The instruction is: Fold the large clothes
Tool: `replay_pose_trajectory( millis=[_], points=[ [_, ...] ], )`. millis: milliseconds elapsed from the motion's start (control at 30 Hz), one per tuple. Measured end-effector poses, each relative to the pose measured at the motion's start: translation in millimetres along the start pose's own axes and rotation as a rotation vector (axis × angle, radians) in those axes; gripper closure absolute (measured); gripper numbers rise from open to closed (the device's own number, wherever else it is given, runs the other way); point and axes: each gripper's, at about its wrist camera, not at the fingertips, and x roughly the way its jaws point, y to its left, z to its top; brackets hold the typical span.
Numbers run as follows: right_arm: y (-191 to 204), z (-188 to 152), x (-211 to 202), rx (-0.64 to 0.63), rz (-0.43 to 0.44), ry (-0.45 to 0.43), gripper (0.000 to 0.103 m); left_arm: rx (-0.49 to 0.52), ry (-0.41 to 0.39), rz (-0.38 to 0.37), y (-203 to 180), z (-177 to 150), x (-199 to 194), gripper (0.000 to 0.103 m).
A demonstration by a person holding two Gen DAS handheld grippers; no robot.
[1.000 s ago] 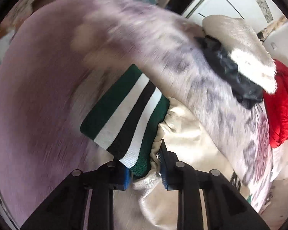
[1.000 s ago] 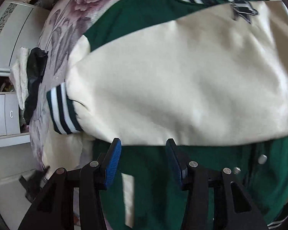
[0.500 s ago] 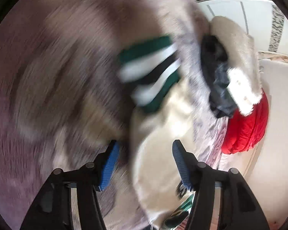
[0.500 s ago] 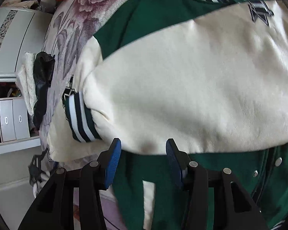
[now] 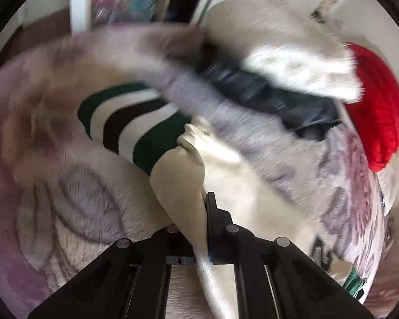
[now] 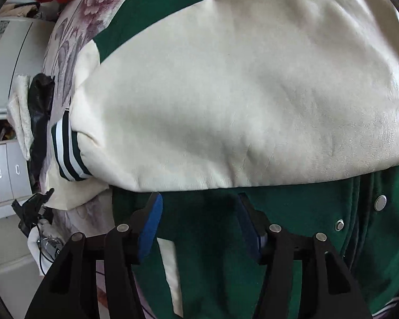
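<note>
A green varsity jacket (image 6: 204,239) with cream sleeves lies on a floral blanket. One cream sleeve (image 6: 239,93) is folded across its body, its striped cuff (image 6: 66,151) at the left. My right gripper (image 6: 199,204) hovers over the green front just below that sleeve. Its jaws are opening, with only flat green cloth under them. In the left wrist view, my left gripper (image 5: 196,212) is shut on the other cream sleeve (image 5: 178,186) just behind its green, white and black cuff (image 5: 130,125). The cloth hides one left finger.
The floral blanket (image 5: 66,199) covers the bed. A black garment (image 5: 274,98), a fluffy cream garment (image 5: 292,53) and a red one (image 5: 377,111) are piled near the bed's edge. White drawers (image 6: 5,170) stand beside the bed, with shelves beyond.
My left gripper opened wide around the sleeve, then closed on it while swinging and rolling. My right gripper's jaws widened, and it shifted a little along the jacket.
</note>
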Motion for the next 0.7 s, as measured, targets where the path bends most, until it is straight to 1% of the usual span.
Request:
replay_pose_trajectory(
  millis=[67,133,233,300,333,400,433,467,500,567,600,633,667,700],
  points=[
    [-0.6,-0.2,-6.7,-0.009,-0.014,-0.015,0.044,0.054,-0.057,-0.01,-21.6,4.1,-23.4,0.101],
    [-0.4,0.4,-13.6,-0.026,-0.037,-0.022,0.044,0.108,-0.116,-0.021,-57.4,9.9,-43.7,0.101],
    [-1.7,1.6,-23.5,-0.035,-0.052,-0.018,0.044,0.175,-0.183,-0.066,-98.3,3.2,-85.8,0.101],
    [-5.5,2.8,-32.5,-0.03,-0.058,-0.024,0.044,0.229,-0.2,-0.086,-129.6,-6.6,-108.3,0.101],
    [-8.9,3.5,-39.8,-0.025,-0.063,-0.03,0.044,0.27,-0.198,-0.106,-149.3,-16.4,-121.0,0.101],
    [-14.7,4.2,-51.7,-0.023,-0.078,-0.04,0.044,0.352,-0.204,-0.114,-184.7,-34.4,-136.4,0.102],
    [-19.0,5.4,-58.8,-0.021,-0.093,-0.046,0.044,0.407,-0.2,-0.132,-205.9,-49.6,-147.2,0.102],
    [-23.2,7.4,-65.8,-0.025,-0.132,-0.049,0.044,0.453,-0.199,-0.134,-231.3,-61.8,-147.1,0.102],
    [-24.4,9.9,-69.3,-0.041,-0.192,-0.048,0.044,0.494,-0.199,-0.141,-247.0,-76.5,-154.0,0.102],
    [-30.6,15.0,-74.4,-0.1,-0.365,-0.059,0.044,0.572,-0.178,-0.165,-278.9,-109.3,-161.0,0.102],
    [-37.8,18.0,-79.5,-0.12,-0.43,-0.083,0.044,0.598,-0.162,-0.176,-291.9,-124.2,-163.0,0.102],
    [-45.5,20.6,-84.6,-0.129,-0.46,-0.102,0.044,0.628,-0.136,-0.201,-307.6,-143.8,-165.5,0.102],
    [-53.7,23.1,-90.0,-0.13,-0.474,-0.12,0.044,0.648,-0.123,-0.211,-317.8,-156.9,-167.4,0.102],
    [-64.3,25.4,-97.1,-0.13,-0.48,-0.141,0.044,0.683,-0.105,-0.224,-332.4,-177.2,-169.8,0.102]
  ],
)
